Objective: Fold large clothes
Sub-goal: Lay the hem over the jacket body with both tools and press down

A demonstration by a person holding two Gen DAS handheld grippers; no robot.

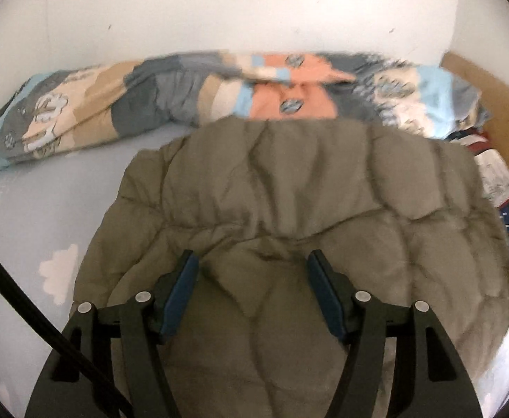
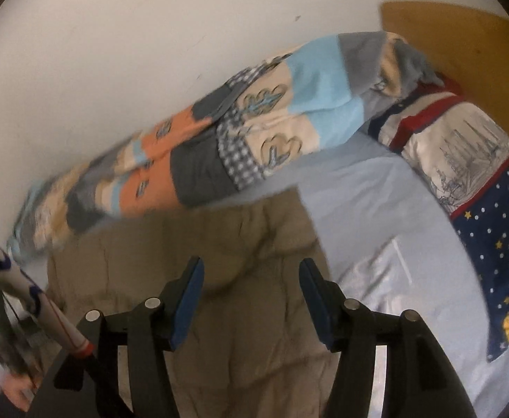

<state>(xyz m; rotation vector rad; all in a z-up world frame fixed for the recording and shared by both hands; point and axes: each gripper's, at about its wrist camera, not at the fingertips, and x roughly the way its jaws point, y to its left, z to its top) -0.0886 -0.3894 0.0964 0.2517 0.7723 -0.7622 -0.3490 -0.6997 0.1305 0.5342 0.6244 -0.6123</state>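
Hovering over the olive quilted jacket (image 1: 289,202), the left gripper (image 1: 252,266) is standing with jaws spread wide, nothing between the blue pads (image 1: 181,296). The jacket is lying flat on the pale blue cloud-print bedsheet (image 1: 28,216), directly beneath and ahead of this gripper, its long axis appearing to run away from the camera toward the patchwork duvet (image 1: 184,83) bunched along the white wall (image 1: 237,7).

The right gripper (image 2: 251,278) is likewise gaping, holding nothing. In its view the jacket (image 2: 184,244) is sitting below and to the left, its right edge passing roughly under the fingers, with bare sheet (image 2: 376,216) to the right and a star-print pillow (image 2: 498,244) further right. Motion blur is softening both views.

Judgement: the left gripper is centred over the garment, the right one nearer its right-hand edge, so the right edge looks the readier pick for folding across the long axis. No fold is clearly readable yet; seams are too blurred to place sleeves or collar.
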